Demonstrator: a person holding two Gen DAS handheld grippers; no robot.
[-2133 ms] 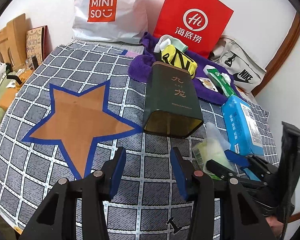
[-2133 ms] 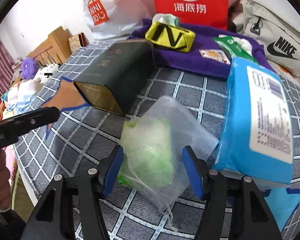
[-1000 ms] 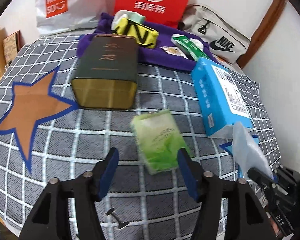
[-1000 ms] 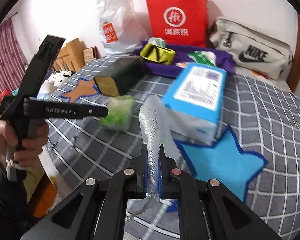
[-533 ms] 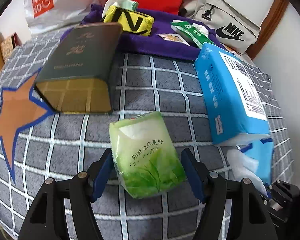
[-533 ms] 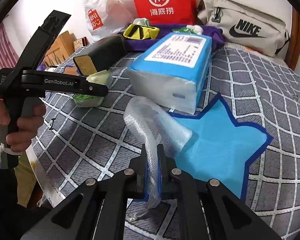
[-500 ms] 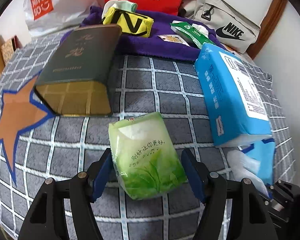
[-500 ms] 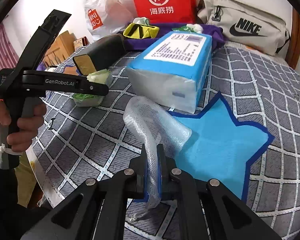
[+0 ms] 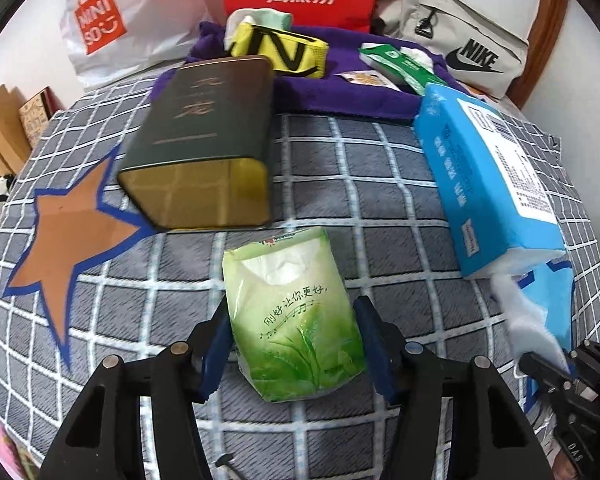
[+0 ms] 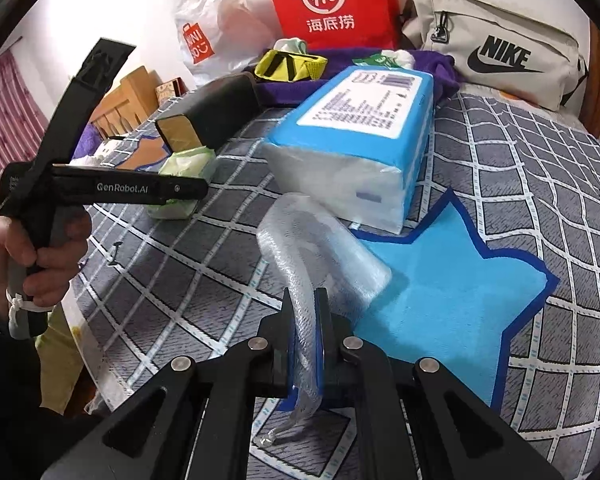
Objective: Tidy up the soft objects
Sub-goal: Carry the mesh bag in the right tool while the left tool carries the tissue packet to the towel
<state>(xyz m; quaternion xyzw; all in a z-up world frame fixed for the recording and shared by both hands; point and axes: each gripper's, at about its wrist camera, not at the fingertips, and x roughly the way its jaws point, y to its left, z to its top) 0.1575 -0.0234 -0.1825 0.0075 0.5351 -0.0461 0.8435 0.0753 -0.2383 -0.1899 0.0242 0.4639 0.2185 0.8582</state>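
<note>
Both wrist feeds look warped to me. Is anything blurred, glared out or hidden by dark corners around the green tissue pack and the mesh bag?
Left wrist view: fisheye bends the grid cloth; black corners; green tissue pack sharp, print legible; soft sheen on the dark tin. Right wrist view: same bending and dark rim; mesh bag sharp, its translucent folds catching mild light; no motion blur.

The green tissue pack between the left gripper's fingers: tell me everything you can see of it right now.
The green tissue pack is a small soft plastic pack, pale green with a leaf print, dark script and white tissue showing at its torn top. It lies flat on the checked cloth, just below the dark green tin's open end. The left gripper straddles it; its jaws have just been closing, blue pads at both sides, though a firm squeeze is not clear.
</note>
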